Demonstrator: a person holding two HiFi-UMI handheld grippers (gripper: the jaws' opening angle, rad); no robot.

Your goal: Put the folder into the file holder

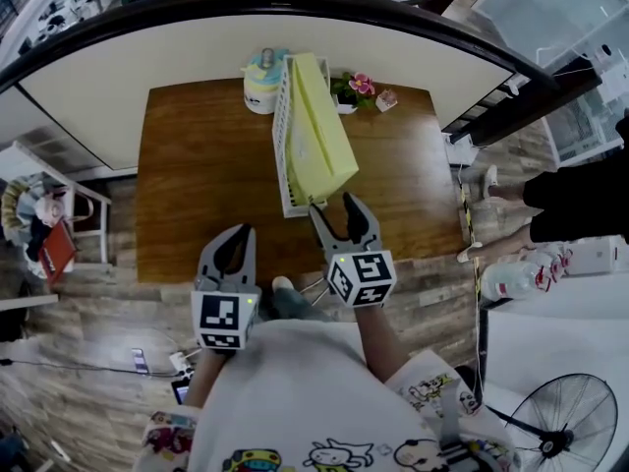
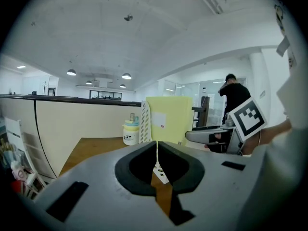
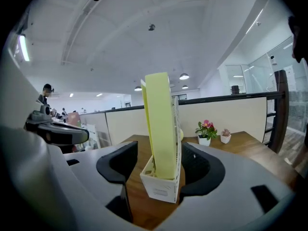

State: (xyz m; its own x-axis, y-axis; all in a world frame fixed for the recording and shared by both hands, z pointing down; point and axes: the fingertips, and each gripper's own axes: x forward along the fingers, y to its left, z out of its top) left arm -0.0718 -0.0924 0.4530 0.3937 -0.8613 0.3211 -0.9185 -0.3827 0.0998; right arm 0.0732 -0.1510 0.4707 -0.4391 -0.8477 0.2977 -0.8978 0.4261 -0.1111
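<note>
A yellow folder [image 1: 324,126] stands upright inside the white slotted file holder [image 1: 283,150] at the middle of the brown table [image 1: 197,185]. My right gripper [image 1: 334,206] is open just short of the holder's near end and holds nothing. In the right gripper view the folder [image 3: 161,124] and the holder [image 3: 161,189] sit straight ahead between the spread jaws of the right gripper [image 3: 161,153]. My left gripper [image 1: 233,239] is shut and empty, over the table's near edge to the left. Its jaws [image 2: 157,146] touch, with the folder [image 2: 169,119] beyond them.
A white and yellow jar [image 1: 263,79] stands behind the holder at the table's far edge. A small flower pot [image 1: 356,88] and a tiny plant pot [image 1: 386,99] sit to its right. A curved partition [image 1: 118,77] backs the table. A person [image 1: 580,200] stands to the right.
</note>
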